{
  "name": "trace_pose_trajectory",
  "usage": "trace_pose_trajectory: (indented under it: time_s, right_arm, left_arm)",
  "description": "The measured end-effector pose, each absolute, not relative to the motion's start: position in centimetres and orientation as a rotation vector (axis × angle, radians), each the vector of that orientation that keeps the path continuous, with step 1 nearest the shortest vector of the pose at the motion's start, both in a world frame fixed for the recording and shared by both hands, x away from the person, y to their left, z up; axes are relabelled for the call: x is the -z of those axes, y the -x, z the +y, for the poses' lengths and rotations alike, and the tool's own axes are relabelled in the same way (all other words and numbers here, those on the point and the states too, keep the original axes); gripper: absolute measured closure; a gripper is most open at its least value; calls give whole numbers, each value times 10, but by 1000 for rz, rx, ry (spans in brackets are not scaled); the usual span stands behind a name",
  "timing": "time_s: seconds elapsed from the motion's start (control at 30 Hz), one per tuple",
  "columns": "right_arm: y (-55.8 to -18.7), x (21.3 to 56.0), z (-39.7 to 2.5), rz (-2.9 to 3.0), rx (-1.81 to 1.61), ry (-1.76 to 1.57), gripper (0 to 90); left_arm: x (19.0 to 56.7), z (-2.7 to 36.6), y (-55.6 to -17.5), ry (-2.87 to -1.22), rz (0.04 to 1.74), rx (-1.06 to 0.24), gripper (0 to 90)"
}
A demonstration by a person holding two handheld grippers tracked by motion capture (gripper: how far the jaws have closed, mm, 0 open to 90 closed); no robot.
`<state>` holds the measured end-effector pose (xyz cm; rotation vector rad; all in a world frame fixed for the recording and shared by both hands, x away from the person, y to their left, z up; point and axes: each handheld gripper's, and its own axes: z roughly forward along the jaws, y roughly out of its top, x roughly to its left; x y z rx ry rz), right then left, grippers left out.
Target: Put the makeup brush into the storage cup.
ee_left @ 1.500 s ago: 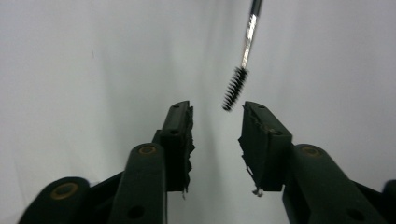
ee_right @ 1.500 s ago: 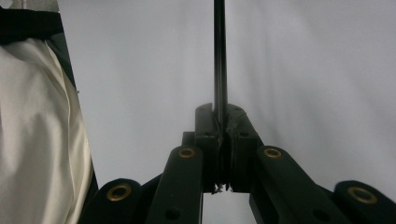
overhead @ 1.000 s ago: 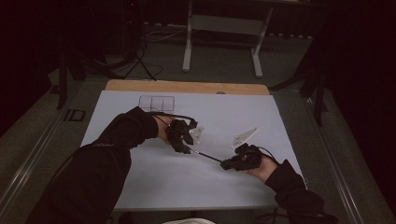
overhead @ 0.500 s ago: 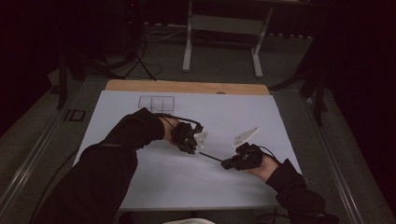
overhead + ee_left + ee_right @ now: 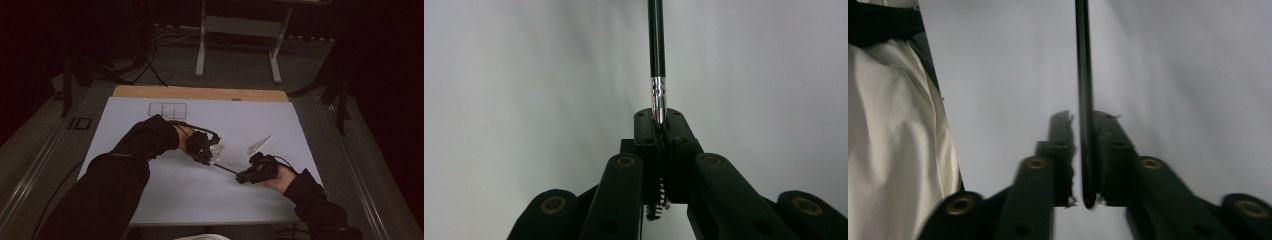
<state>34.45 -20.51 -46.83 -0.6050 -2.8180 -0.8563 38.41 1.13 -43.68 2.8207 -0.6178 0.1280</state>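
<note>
Spanning the gap between both tools, one slim black rod [image 5: 225, 168] with a silver metal collar [image 5: 658, 97] at its left end lies just above the white table sheet [image 5: 150, 195], near its middle. Left gripper [image 5: 209, 156] is clamped on the collared tip; right gripper [image 5: 242, 177] is closed narrow around the plain black end. No legible writing; a three-box outline [image 5: 167, 110] is printed on the sheet's far edge.

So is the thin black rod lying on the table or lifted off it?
Cannot tell. The rod spans between the left tool and right tool, each shut on one end; any gap above the table is unclear.
</note>
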Motion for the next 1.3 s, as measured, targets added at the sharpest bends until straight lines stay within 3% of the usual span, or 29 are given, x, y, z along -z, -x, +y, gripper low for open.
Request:
trace_pose_trajectory:
  time_s: [0.1, 0.33, 0.5, 0.8, 1.3]
  right_arm:
    - [-347, 468, -203, -2793, 839, 624, 718]
    - [-356, 468, -195, -2801, 768, 645, 719]
    - [-358, 467, -190, -2819, 730, 622, 836]
    - [-355, 465, -190, -2849, 760, 531, 855]
    - [-354, 465, -202, -2881, 793, 512, 855]
  left_arm:
    - [438, 11, -384, -2851, -639, -152, 877]
    - [437, 8, -383, -2865, -648, -173, 877]
    - [436, 8, -384, -2854, -642, -182, 877]
    - [439, 14, -386, -2815, -604, -161, 851]
    - [429, 33, -390, -2806, -180, -117, 597]
